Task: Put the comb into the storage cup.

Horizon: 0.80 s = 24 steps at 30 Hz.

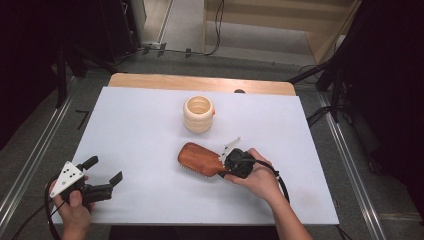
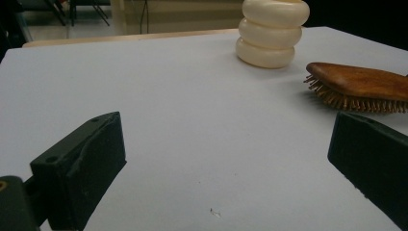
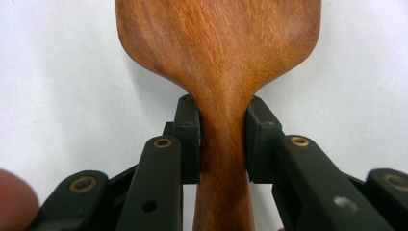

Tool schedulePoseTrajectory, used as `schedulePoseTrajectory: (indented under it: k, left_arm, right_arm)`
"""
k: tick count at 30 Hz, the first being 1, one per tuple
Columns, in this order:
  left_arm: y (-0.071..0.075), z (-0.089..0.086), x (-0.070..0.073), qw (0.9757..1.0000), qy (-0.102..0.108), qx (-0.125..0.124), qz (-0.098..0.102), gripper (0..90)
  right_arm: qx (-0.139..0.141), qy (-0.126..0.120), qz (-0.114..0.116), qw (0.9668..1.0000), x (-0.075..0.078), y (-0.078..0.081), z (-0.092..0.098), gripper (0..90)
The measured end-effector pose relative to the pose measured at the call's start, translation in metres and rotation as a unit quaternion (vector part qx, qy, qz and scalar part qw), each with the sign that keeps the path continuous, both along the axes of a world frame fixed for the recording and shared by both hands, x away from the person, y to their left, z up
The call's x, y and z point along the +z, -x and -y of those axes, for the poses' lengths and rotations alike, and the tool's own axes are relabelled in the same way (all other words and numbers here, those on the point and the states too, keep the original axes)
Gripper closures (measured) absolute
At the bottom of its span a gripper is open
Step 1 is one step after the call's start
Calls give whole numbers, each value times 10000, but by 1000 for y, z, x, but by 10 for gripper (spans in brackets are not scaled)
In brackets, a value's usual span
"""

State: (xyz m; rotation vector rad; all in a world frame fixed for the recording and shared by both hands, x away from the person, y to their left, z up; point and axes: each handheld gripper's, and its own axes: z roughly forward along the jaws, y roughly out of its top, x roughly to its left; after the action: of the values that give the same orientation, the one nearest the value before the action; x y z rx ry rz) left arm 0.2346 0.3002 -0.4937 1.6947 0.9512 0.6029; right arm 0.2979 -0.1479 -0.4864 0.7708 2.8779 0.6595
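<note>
A wooden hairbrush lies bristles down on the white table, its handle toward the right. My right gripper is shut on that handle; in the right gripper view both pads press the neck of the hairbrush just below the paddle. A cream ribbed cup stands upright behind the brush, also seen as the cup in the left gripper view with the hairbrush to its right. My left gripper rests at the front left, open, nothing between its fingers.
The white sheet covers most of a wooden table whose far edge shows behind it. Metal rails and cables run along the floor on both sides. Bare white surface lies between the left gripper and the brush.
</note>
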Motion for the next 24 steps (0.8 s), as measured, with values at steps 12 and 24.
schedulePoseTrajectory:
  k: [12,24]
  left_arm:
    - [0,-1,0,10000,43,81,3,68]
    - [1,0,2,9999,19,137,45,28]
  right_arm:
    - [-64,-302,290,9991,-4,9,5,700]
    - [-187,-1036,516,9931,0,17,14,700]
